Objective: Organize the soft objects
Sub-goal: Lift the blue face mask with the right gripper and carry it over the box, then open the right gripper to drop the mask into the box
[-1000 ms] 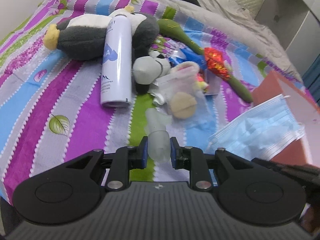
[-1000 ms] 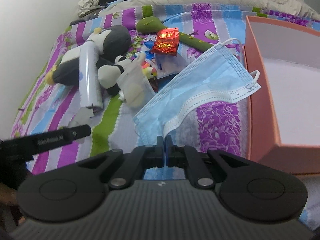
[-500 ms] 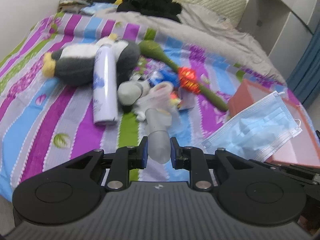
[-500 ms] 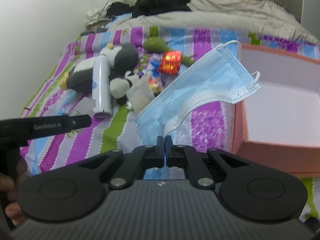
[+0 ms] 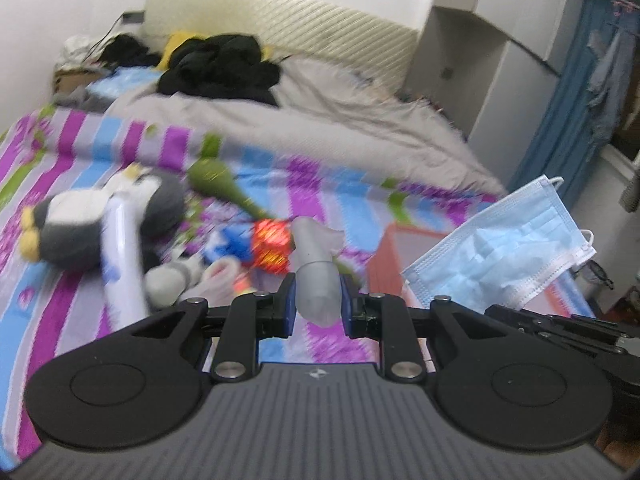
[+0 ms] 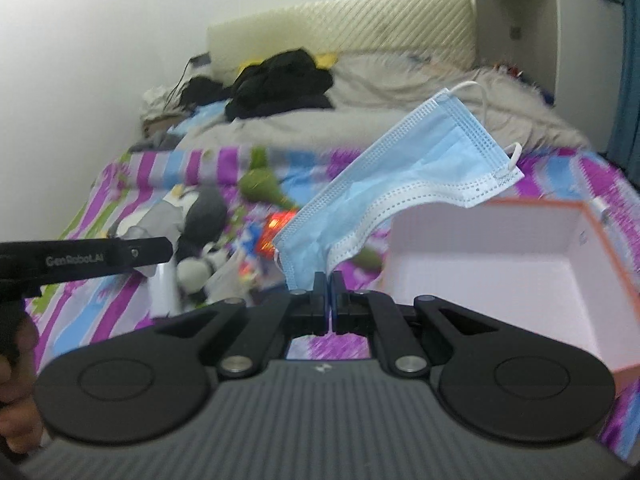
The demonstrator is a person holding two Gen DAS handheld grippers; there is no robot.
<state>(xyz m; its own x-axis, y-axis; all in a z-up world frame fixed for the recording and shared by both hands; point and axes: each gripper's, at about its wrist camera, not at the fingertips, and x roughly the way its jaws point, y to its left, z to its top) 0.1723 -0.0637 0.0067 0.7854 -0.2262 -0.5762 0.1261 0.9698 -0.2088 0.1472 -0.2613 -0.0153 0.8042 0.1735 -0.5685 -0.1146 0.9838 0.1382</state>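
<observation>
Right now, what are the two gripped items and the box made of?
Face mask: thin non-woven fabric, matte, pleated, stitched edges, elastic loops; it sags from the right tool.
Translucent piece in the left tool: frosted, looks like soft plastic or silicone; cannot tell.
Box: probably cardboard, orange outside, pale matte inside.

"GenRobot.AI" printed on left claw point(image 6: 132, 254) arm (white letters, right wrist view).
</observation>
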